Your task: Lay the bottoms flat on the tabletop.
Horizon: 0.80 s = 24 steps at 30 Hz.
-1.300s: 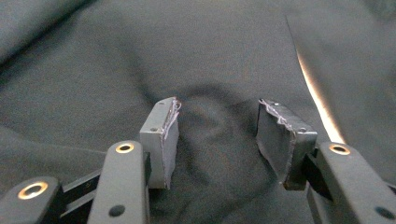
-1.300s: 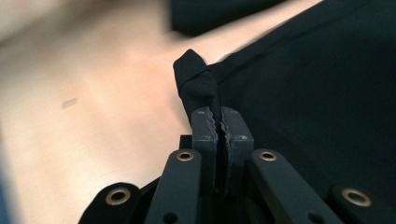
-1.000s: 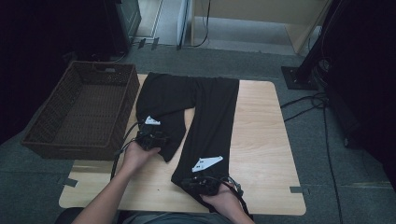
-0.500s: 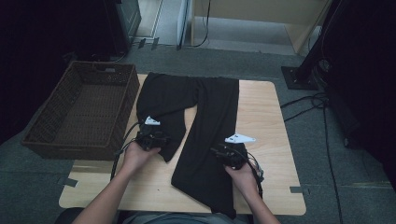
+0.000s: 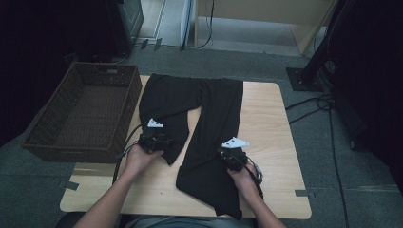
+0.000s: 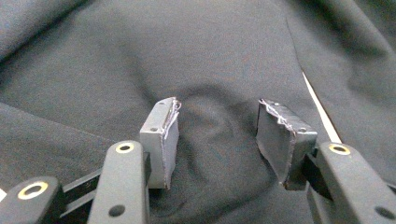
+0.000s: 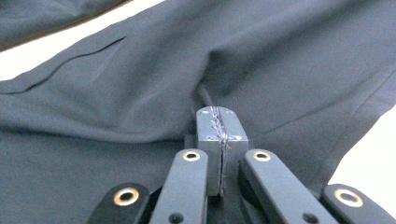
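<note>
Trousers (image 5: pixel 199 118), black, lie spread flat on my wooden counter (image 5: pixel 271 123), waistband at the far edge and both legs running back toward me. The leg on my left is short and ends just by my left hand; the one on my right is longer and reaches almost to the near edge.

My left tongs (image 5: pixel 154 140) sit at the hem of that shorter leg. In the left gripper view their pads (image 6: pixel 163 140) stand apart, with a soft ridge of dark cloth bunched between them; I cannot tell whether either pad presses it.

My right tongs (image 5: pixel 234 156) rest on the longer leg, about halfway along it, near its outer edge. In the right gripper view the jaws are drawn fully together, having just been closing, and a fold of fabric rises right at their tip (image 7: pixel 218 122); I cannot tell if any of it is pinched inside.

A brown wicker basket (image 5: pixel 45 142) stands on the left, overlapping the counter's edge, just beside the trousers.
</note>
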Available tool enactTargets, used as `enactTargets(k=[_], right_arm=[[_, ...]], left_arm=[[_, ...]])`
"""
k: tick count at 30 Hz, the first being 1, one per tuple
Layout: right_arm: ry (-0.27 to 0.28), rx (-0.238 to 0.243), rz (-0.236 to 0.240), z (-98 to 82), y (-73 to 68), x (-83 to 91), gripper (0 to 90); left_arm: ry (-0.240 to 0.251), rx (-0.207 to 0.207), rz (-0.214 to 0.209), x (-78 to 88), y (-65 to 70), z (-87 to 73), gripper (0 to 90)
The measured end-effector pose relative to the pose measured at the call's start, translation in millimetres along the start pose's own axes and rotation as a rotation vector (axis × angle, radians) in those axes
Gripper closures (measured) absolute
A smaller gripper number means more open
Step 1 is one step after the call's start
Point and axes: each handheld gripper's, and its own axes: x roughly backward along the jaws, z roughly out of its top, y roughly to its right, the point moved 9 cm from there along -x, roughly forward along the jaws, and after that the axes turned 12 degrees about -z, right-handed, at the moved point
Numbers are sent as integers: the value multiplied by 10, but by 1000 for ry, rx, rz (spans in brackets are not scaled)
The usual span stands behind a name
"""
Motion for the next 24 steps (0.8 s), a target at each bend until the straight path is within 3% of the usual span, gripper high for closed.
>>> enactTargets(k=[1,6,8,9,10,11,13,15,17,20,24], right_arm=[[-21,-18,8,35,45,0,900],[71,-165,5,428,533,167,900],[101,-191,-83,536,819,178,884],[94,-200,-139,540,960,145,804],[77,-226,-167,528,1061,96,714],[49,-258,-158,503,1104,55,718],[49,-270,-116,486,1044,37,691],[75,-214,-90,471,889,20,651],[60,-168,-47,414,710,-57,629],[-6,-94,-37,267,544,-242,629],[16,-96,-30,273,484,-291,577]], left_arm=[[0,0,0,0,0,0,489],[2,1,0,0,0,-1,490],[1,1,0,0,1,-2,490],[1,1,0,1,-1,-1,490],[2,2,-1,1,-2,-1,490],[4,5,-4,2,-2,-1,490],[9,12,-9,2,-2,1,489],[14,17,-16,3,-2,1,485],[12,12,-13,4,-3,-2,486],[19,-8,-6,4,-12,-8,501],[26,2,-12,5,-11,-7,505]])
